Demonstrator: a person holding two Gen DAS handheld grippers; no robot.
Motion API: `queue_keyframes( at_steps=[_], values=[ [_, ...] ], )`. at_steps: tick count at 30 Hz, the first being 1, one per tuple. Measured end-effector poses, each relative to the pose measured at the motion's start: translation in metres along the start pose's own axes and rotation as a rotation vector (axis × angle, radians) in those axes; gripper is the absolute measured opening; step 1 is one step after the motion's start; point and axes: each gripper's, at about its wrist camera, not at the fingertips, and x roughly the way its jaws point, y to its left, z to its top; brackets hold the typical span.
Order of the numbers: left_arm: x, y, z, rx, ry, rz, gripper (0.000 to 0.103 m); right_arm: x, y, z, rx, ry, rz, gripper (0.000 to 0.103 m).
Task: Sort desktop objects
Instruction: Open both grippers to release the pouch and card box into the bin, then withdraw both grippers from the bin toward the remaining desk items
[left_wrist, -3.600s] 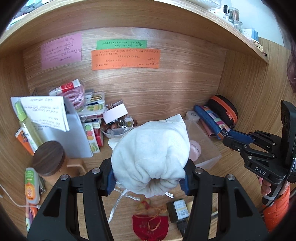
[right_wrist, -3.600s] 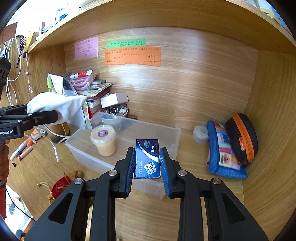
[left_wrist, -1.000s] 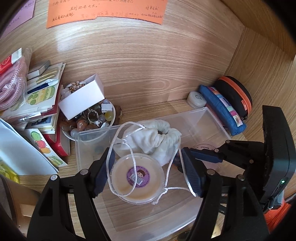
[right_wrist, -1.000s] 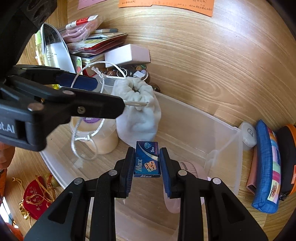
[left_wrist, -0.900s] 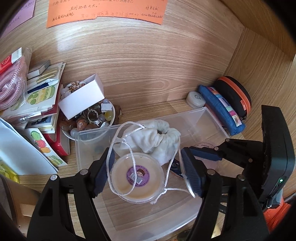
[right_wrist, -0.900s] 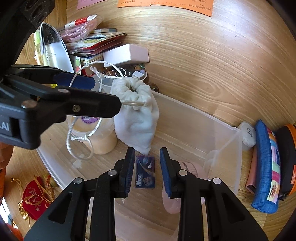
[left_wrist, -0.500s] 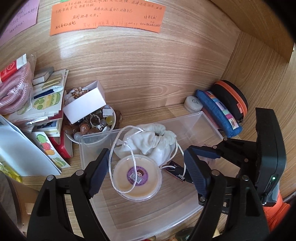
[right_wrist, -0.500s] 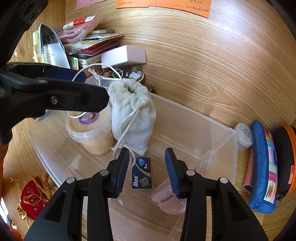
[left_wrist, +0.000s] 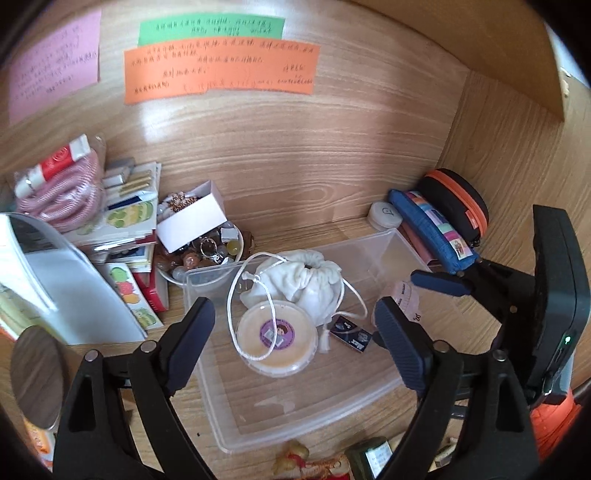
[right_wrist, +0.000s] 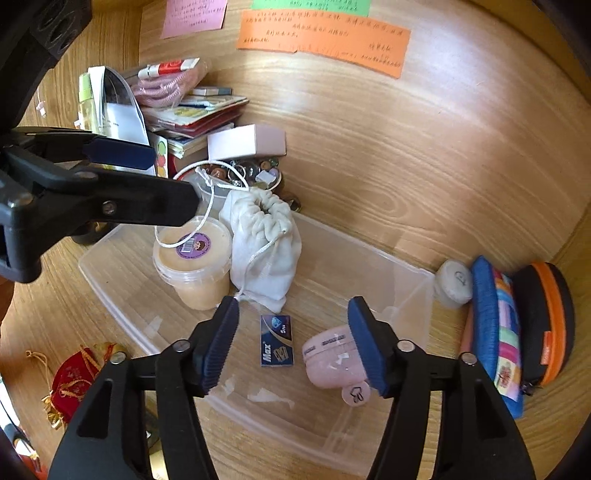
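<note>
Both tongs, left tongs (left_wrist: 291, 325) and right tongs (right_wrist: 293, 345), are opening, empty; only the right view shows the red pouch (right_wrist: 72, 376) whole.

Clear plastic bin (right_wrist: 413, 291) on tabletop, holding white drawstring pouch (right_wrist: 264, 243), lidded tub (right_wrist: 194, 258), flat blue box (right_wrist: 276, 340), pink container (right_wrist: 332, 360) on its side.

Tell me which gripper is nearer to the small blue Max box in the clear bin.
Right. The right gripper hangs just above the blue Max box, jaws opening, the box lying free between them. The left gripper hovers over the lidded tub beside it.
</note>
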Motion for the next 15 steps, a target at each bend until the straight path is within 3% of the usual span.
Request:
queue_keyframes(
  at_steps=[15],
  values=[
    [-0.063, -0.025, -0.022, 0.042, -0.06, 0.077, 0.097, -0.063, 0.008, -0.016, 0.022, -0.076, -0.048, 0.068]
  ],
)
